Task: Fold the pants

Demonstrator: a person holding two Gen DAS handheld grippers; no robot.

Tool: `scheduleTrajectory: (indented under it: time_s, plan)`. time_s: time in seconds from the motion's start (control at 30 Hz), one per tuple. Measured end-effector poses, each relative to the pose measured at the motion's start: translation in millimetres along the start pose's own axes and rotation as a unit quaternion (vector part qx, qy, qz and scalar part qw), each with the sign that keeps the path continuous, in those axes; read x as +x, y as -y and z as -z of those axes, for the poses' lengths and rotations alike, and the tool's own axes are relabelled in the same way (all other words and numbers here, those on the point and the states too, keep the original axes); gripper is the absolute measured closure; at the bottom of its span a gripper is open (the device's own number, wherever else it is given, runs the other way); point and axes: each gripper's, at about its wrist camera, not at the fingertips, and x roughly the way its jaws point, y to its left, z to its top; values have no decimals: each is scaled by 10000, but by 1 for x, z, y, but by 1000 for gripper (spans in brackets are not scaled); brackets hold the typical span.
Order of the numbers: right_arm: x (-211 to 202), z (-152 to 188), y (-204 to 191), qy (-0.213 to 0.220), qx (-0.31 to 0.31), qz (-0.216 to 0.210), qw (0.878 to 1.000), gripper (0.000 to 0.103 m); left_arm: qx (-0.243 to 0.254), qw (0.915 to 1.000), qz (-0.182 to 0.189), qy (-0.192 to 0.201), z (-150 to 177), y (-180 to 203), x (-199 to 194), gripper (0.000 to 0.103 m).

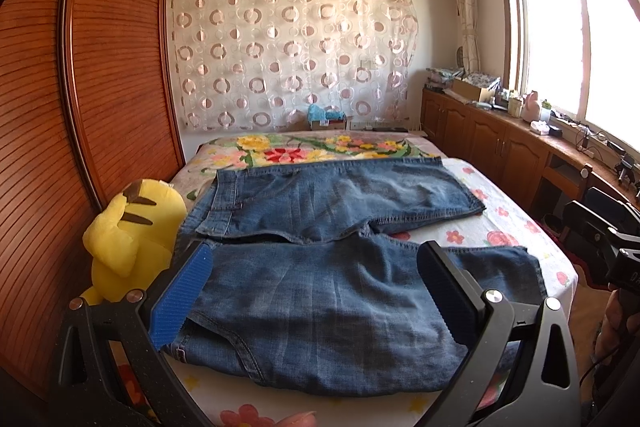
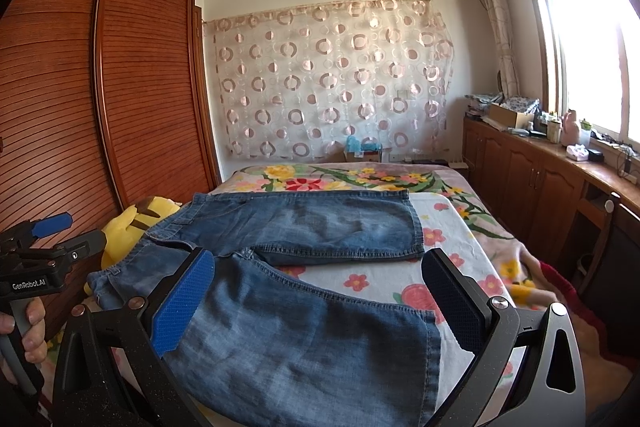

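Blue denim pants (image 1: 320, 267) lie spread flat on the bed, waist at the left, both legs pointing right; they also show in the right wrist view (image 2: 288, 307). My left gripper (image 1: 316, 275) is open and empty, hovering above the near leg by the waist end. My right gripper (image 2: 320, 287) is open and empty, above the near leg close to its hem. The left gripper also shows at the left edge of the right wrist view (image 2: 60, 231), and the right gripper shows at the right edge of the left wrist view (image 1: 600, 223).
A yellow plush toy (image 1: 132, 239) sits on the bed left of the waist, against the wooden wardrobe (image 1: 80, 87). The floral bedsheet (image 2: 460, 227) extends right. Wooden cabinets (image 1: 500, 135) with clutter line the window wall. A patterned curtain (image 1: 288, 51) hangs behind.
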Motion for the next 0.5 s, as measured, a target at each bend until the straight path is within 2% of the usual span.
scheduleTrajectory:
  time_s: [0.23, 0.5]
  plan:
    - [4, 1, 9, -230, 43, 4, 9997, 0, -25, 9994, -48, -353, 17, -7, 19, 1]
    - [9, -3, 13, -382, 65, 9, 9992, 0, -62, 9987, -53, -512, 24, -17, 33, 1]
